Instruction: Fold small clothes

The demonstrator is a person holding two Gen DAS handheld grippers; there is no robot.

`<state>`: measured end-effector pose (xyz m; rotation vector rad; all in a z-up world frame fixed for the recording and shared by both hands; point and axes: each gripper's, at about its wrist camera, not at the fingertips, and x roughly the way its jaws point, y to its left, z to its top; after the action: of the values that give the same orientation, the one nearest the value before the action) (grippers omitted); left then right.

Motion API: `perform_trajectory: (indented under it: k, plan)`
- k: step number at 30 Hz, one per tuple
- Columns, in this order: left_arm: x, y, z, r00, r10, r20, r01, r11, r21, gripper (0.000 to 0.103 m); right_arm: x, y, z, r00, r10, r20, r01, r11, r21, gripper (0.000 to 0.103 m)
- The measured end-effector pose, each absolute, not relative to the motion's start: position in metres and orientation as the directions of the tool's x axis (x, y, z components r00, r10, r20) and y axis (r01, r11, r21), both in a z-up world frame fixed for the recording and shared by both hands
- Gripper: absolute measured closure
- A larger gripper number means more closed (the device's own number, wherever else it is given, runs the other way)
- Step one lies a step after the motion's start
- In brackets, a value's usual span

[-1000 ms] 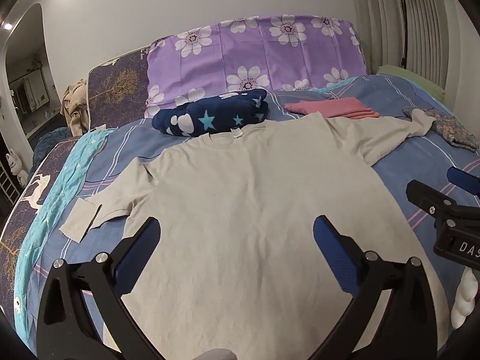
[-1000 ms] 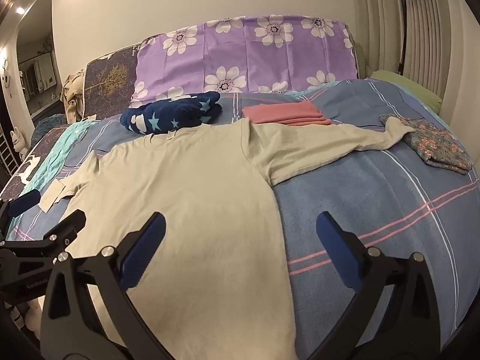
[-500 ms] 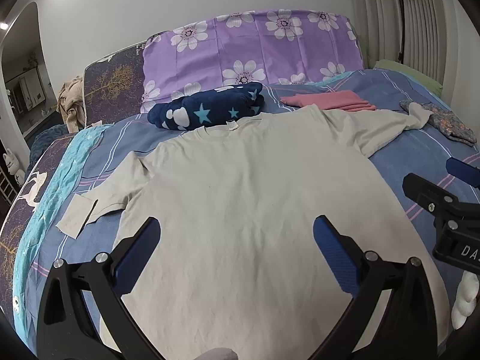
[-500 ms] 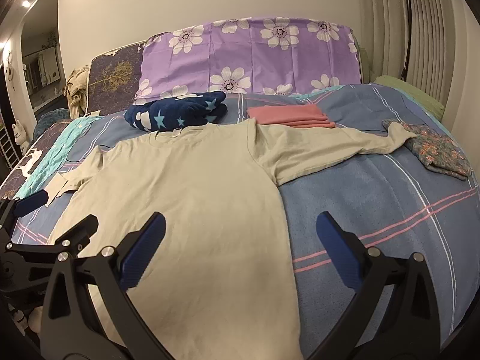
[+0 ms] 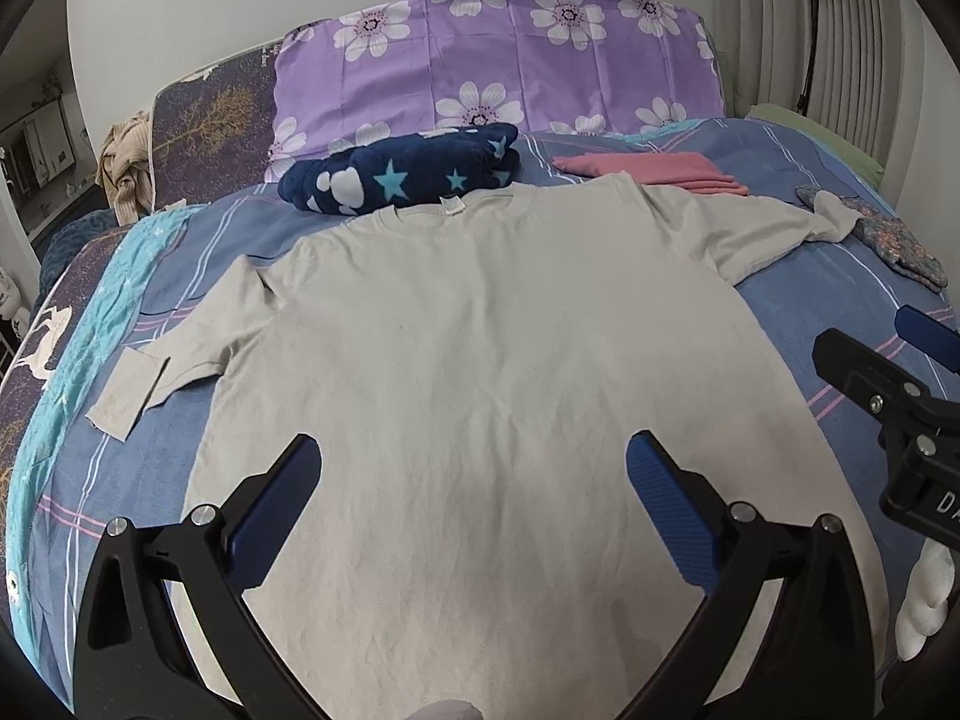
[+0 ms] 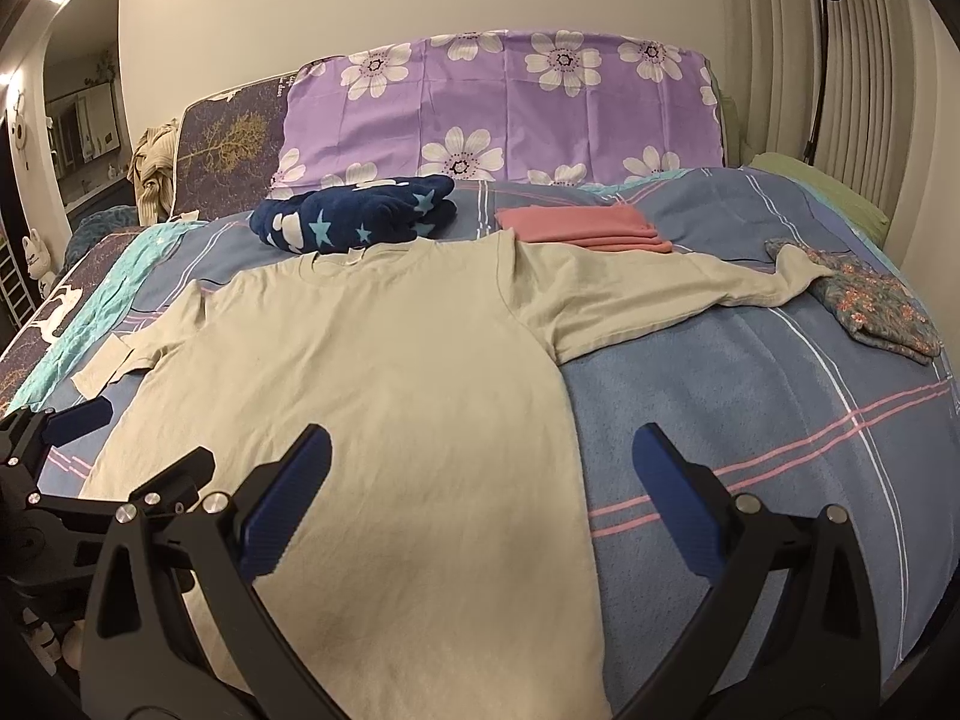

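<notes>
A: Left tool [image 5: 468,474] gaping, empty. Beige tee [image 5: 480,372] flat on the bed [image 6: 780,396], collar away — view's crept higher since a second ago.

B: Right tool [image 6: 480,468] spread wide too — folding hasn't started.

The left gripper [image 5: 471,471], jaws spread wide, hovers over a beige T-shirt [image 5: 480,360] lying flat on the bed [image 5: 840,276].

This is a bedroom in a home. A bed [image 5: 240,240] with a striped blue sheet fills the view, with a purple flowered pillow [image 5: 498,72] against the wall at its head. Folded clothes [image 6: 582,225] lie on it. A floor lamp [image 6: 822,30] stands beside pleated curtains [image 6: 870,90], and a doorway [image 6: 78,108] opens left.
</notes>
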<state>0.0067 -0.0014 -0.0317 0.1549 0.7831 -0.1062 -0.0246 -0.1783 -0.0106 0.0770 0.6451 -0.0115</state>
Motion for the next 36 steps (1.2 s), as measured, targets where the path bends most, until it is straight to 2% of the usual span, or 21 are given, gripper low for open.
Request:
perform_trajectory:
  k: [5, 36]
  plan:
    - [0.009, 0.000, -0.037, 0.689, -0.060, -0.723, 0.159, 0.985, 0.069, 0.001, -0.024, -0.179, -0.011, 0.799, 0.011, -0.602, 0.035, 0.997, 0.066, 0.002]
    - [0.011, 0.000, -0.046, 0.696, -0.072, -0.714, 0.170, 0.983, 0.066, 0.002, -0.017, -0.181, -0.014, 0.795, -0.001, -0.606, 0.042, 0.998, 0.054, 0.002]
